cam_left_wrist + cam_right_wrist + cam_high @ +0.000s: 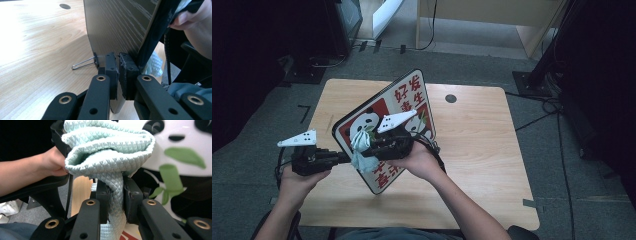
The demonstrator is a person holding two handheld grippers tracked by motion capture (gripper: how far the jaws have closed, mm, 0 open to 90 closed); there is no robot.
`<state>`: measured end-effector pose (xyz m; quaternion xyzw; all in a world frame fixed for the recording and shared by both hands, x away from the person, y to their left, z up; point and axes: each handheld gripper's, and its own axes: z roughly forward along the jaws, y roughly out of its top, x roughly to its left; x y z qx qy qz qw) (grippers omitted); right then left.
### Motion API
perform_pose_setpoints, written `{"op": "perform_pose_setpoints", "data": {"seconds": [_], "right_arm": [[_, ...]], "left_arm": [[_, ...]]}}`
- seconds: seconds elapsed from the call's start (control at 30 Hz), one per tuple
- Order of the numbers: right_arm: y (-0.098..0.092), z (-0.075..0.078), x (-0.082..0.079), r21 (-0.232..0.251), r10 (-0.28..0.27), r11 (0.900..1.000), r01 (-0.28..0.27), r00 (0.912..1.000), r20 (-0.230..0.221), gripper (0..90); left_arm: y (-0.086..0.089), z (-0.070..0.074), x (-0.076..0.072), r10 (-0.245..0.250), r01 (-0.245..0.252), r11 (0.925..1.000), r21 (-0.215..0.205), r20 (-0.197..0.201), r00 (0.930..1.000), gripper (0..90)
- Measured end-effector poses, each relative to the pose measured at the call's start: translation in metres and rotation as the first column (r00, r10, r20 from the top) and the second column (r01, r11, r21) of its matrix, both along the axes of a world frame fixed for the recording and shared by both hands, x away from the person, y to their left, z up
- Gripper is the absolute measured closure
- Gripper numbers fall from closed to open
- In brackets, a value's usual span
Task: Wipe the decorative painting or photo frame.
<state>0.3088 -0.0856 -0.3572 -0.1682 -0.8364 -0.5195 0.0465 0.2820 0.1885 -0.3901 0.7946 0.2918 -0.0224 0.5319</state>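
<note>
Wiping a Panda Sign Held on Edge

Item one: panda sign [404, 100], a flat board with rounded corners, red characters and panda artwork on its face, plain wood-grain back. It stands tilted on one corner on the desk [477, 150], near the desk's middle.

Item two: left tool [343, 157], jaws together and clamped on the sign's lower edge, steadying it. A small wire clip [83, 63] sits on that edge just beside the jaws.

Item three: pale green quilted cloth [110, 152], bunched into a wad. The right tool [371, 148] is clamped on its hanging tail, with the wad pressed against the printed face beside the panda's bamboo leaves [183, 155].

Item four: round dark grommet [451, 98] in the desk's far side.
</note>
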Motion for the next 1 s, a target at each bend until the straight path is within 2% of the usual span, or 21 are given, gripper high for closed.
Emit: {"op": "perform_pose_setpoints", "data": {"seconds": [0.6,1.0], "right_arm": [[-0.008,-0.031,-0.006,-0.013,-0.003,1.0,0.003,0.9999,-0.011,76.0],[-0.011,-0.051,-0.013,-0.042,0.005,0.999,-0.004,0.9999,0.01,76.5]], "left_arm": [[0.0,-0.002,-0.001,0.001,-0.001,0.9999,-0.015,-0.01,1.0,87.4],[-0.001,-0.002,-0.002,0.002,-0.002,0.9999,-0.011,-0.009,1.0,87.4]]}}
